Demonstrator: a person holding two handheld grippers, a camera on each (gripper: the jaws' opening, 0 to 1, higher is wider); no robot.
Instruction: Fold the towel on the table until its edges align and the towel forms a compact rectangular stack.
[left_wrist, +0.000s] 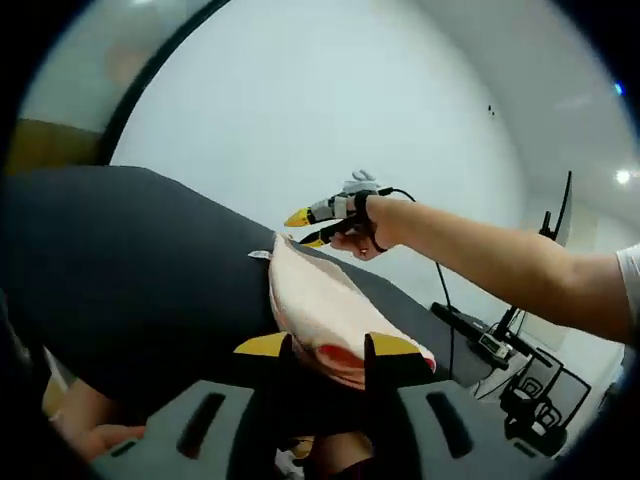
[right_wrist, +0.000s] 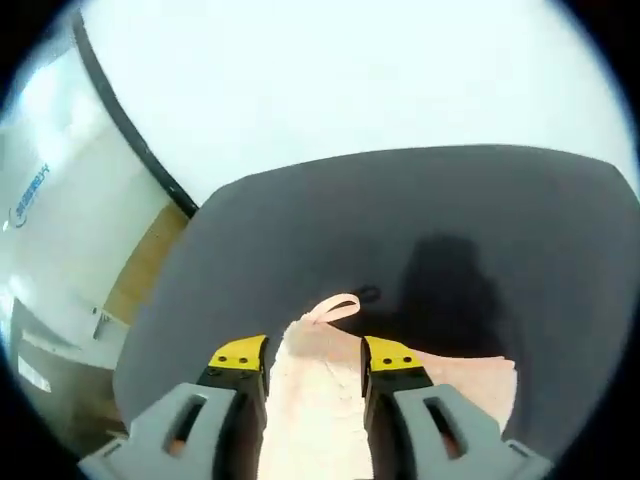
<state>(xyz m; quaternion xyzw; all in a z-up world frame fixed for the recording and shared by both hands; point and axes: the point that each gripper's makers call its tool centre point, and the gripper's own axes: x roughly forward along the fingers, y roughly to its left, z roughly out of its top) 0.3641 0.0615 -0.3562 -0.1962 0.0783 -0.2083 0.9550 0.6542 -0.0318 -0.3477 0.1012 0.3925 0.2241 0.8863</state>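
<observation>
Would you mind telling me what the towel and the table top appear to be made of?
The towel looks like soft terry cloth, pale pink with a matte, fuzzy nap, a sewn hanging loop, and it drapes limply between the jaws. The table top is dark grey and matte; it could be a laminate or a mat, hard to tell.

White wall (left_wrist: 300, 100); black stands, cables (left_wrist: 520, 350) beside table edge.
</observation>
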